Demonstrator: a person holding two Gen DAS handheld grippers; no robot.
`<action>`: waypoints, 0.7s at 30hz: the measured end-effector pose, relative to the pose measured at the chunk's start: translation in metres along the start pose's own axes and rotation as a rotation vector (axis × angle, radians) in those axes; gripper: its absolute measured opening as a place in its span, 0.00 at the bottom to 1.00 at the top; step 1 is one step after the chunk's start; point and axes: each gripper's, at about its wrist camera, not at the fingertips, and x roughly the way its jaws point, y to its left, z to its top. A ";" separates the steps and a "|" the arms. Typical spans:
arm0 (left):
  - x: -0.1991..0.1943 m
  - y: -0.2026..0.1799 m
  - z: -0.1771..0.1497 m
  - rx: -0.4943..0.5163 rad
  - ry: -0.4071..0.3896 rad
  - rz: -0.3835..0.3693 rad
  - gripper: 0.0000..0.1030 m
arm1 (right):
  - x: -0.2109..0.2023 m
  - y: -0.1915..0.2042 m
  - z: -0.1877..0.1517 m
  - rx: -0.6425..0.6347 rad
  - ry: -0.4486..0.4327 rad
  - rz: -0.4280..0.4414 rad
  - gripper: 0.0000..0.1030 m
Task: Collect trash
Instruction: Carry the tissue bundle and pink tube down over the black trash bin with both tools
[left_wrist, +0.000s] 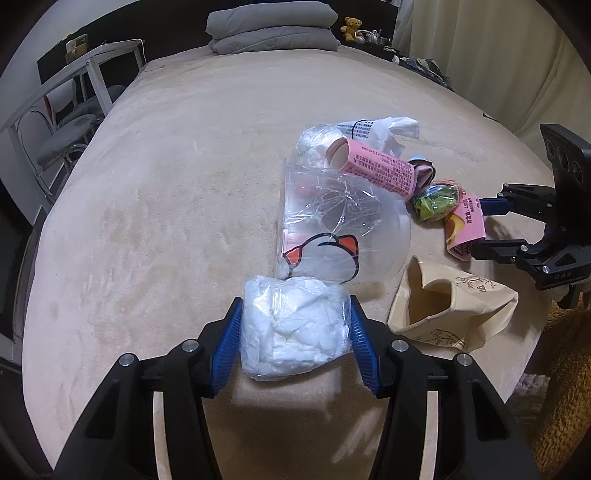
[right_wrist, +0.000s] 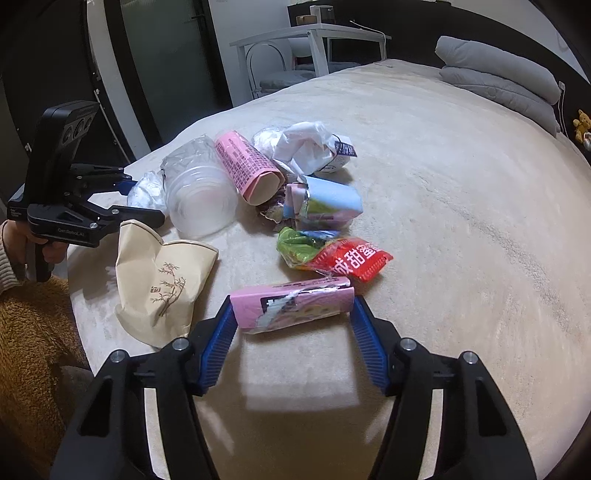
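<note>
My left gripper (left_wrist: 295, 325) has its blue pads (left_wrist: 229, 343) pressed against both sides of a clear bag of white tissue (left_wrist: 293, 328), pinching it where it lies on the beige bedspread (left_wrist: 166, 184). My right gripper (right_wrist: 291, 314) has its jaws closed in on the two ends of a flattened pink carton (right_wrist: 291, 306), also lying on the bedspread.

Just beyond the tissue bag I see a clear plastic container (left_wrist: 332, 236) with a cartoon face printed on it, and to its right a crumpled tan paper bag (left_wrist: 450, 314) with a bamboo drawing. Past the pink carton lie a red snack wrapper (right_wrist: 354, 262) and a green wrapper (right_wrist: 295, 243), touching each other. Farther on there is a pink tube-shaped carton (right_wrist: 247, 166) leaning against the clear container, a blue and white package (right_wrist: 325, 203), and a crumpled white plastic bag (right_wrist: 306, 147).

At the far end of the bed sit folded grey pillows (left_wrist: 273, 29), with a small teddy bear (left_wrist: 351, 27) beside them.
</note>
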 end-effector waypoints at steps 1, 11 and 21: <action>-0.002 -0.001 0.000 -0.001 -0.004 0.000 0.51 | -0.002 0.001 0.000 0.000 -0.005 0.000 0.60; -0.033 -0.012 -0.006 -0.036 -0.081 -0.006 0.51 | -0.027 0.012 -0.009 0.024 -0.057 -0.010 0.60; -0.078 -0.038 -0.029 -0.080 -0.198 -0.008 0.51 | -0.077 0.032 -0.025 0.123 -0.181 -0.025 0.60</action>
